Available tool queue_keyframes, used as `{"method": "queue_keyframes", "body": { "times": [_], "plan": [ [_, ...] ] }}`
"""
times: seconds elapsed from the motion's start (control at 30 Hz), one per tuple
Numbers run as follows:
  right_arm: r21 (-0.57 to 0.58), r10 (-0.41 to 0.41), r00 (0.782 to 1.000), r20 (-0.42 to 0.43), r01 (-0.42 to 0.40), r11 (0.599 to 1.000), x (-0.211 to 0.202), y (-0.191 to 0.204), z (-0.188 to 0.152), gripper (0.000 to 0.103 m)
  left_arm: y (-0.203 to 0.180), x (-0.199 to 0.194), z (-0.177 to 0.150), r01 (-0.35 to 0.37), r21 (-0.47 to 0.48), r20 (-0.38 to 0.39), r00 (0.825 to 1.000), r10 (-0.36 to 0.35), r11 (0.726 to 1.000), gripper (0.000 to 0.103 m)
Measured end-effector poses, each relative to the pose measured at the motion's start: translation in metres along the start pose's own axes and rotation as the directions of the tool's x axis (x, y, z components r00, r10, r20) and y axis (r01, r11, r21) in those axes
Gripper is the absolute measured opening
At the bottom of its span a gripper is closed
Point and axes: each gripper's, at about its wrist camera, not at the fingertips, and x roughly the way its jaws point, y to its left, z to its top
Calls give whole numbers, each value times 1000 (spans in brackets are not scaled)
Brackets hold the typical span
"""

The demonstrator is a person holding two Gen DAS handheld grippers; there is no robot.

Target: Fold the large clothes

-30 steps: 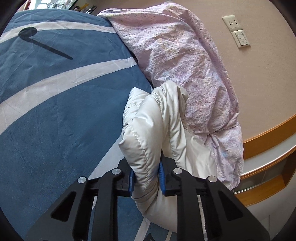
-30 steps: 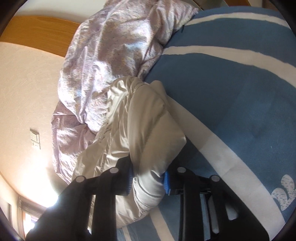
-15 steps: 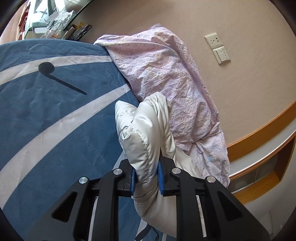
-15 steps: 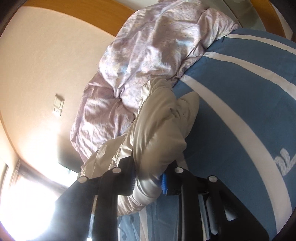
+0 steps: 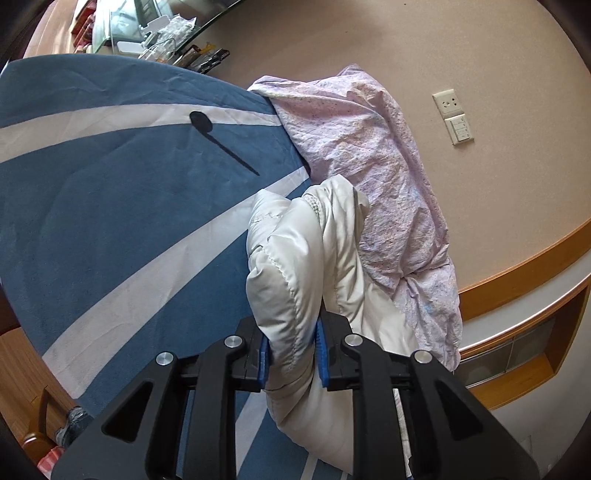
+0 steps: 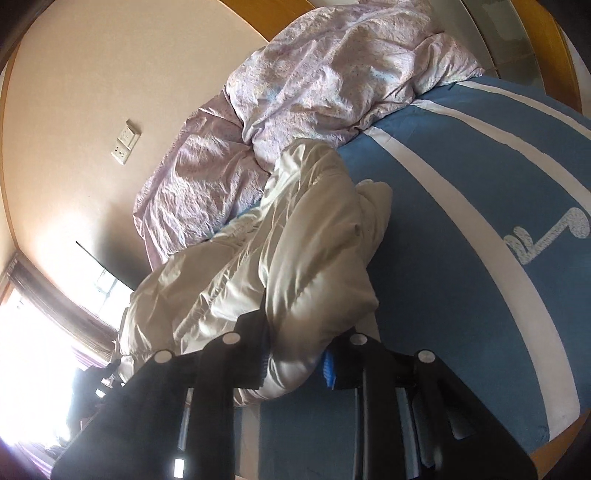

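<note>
A cream puffy quilted jacket lies bunched on a blue bed cover with white stripes. My left gripper is shut on a thick fold of the jacket and holds it raised above the cover. In the right wrist view the same jacket stretches toward the wall. My right gripper is shut on another padded fold of it. The part of the jacket below both grippers is hidden.
A crumpled lilac duvet is heaped along the beige wall just behind the jacket; it also shows in the right wrist view. A wooden headboard ledge runs at the right. A cluttered glass shelf stands beyond the bed.
Both grippers have lifted and pulled back with the jacket still held. More of the wall, the bed's far end and the window side are in view now.
</note>
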Motion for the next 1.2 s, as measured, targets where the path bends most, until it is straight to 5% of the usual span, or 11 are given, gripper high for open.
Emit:
{"method": "queue_keyframes", "body": {
  "times": [0.1,0.27,0.33,0.5,0.8,0.97,1.2],
  "plan": [
    [13,-40,999,-14,40,999,3,-8,-5,29,9,3,-2,-29,-13,-4,1000,29,1000,27],
    [30,-146,989,5,146,989,-1,-14,-10,60,11,-1,-3,-102,29,33,994,101,994,54],
    [17,-230,971,66,229,973,-10,-13,-10,63,11,-5,-3,-128,49,57,990,125,991,70],
    [-70,-330,926,184,347,935,-20,14,4,64,6,-11,-3,-191,117,112,978,178,975,82],
    [-470,-245,963,115,270,840,38,118,-17,64,-2,-16,-15,-244,195,154,964,216,950,90],
    [-522,-229,972,46,219,824,63,143,-36,64,-3,-14,-20,-220,217,128,972,195,951,93],
    [-550,-276,960,49,257,795,74,150,-54,64,0,0,-20,-193,198,72,981,182,961,93]
  ]
}}
